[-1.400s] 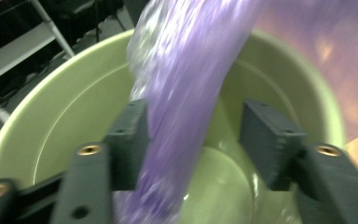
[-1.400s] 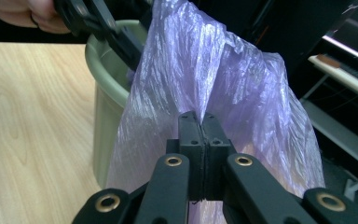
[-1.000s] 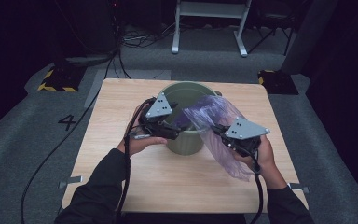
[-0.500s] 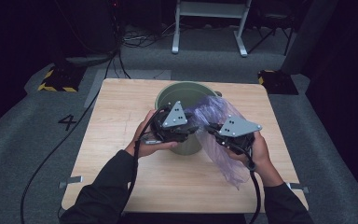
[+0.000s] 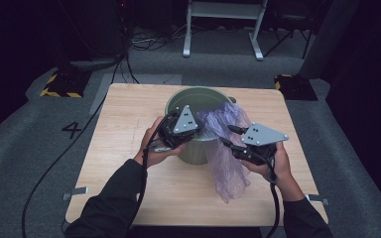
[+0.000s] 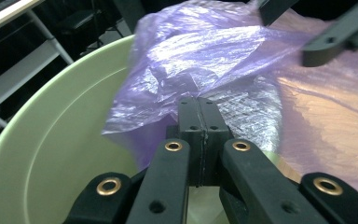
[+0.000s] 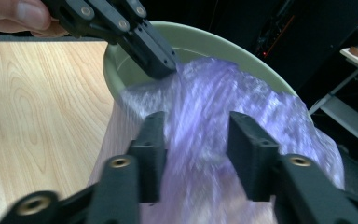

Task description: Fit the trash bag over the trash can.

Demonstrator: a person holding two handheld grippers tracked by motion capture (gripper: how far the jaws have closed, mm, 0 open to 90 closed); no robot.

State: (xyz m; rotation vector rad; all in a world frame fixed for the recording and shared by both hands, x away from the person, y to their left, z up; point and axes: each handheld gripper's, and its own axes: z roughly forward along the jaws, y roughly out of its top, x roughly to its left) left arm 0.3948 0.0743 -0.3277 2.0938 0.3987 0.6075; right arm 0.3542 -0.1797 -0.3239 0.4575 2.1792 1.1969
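A pale green bin (image 5: pixel 189 96) stands mid-table with a thin purple plastic bag (image 5: pixel 228 166) draped over its right rim and down the outside. My left gripper (image 5: pixel 201 130) reaches across the near rim; its jaws have just been closing and now pinch a fold of the bag (image 6: pixel 205 51), tips together (image 6: pixel 198 105). My right gripper (image 5: pixel 227 142) is right of the bin against the hanging bag. Its jaws (image 7: pixel 198 130) have just been opening and stand apart, with the bag (image 7: pixel 205 88) loose between them. The left gripper (image 7: pixel 161 65) shows beyond them at the bin's rim (image 7: pixel 200 39).
The wooden table (image 5: pixel 129 119) has bare room left of and in front of the bin. On the grey floor lie cables, yellow-black striped blocks (image 5: pixel 59 84) and a white metal frame (image 5: pixel 223 25) behind the table.
My left gripper moved right across the bin's rim to the bag and closed on a fold of it. The right gripper's jaws spread apart, letting go of the bag.
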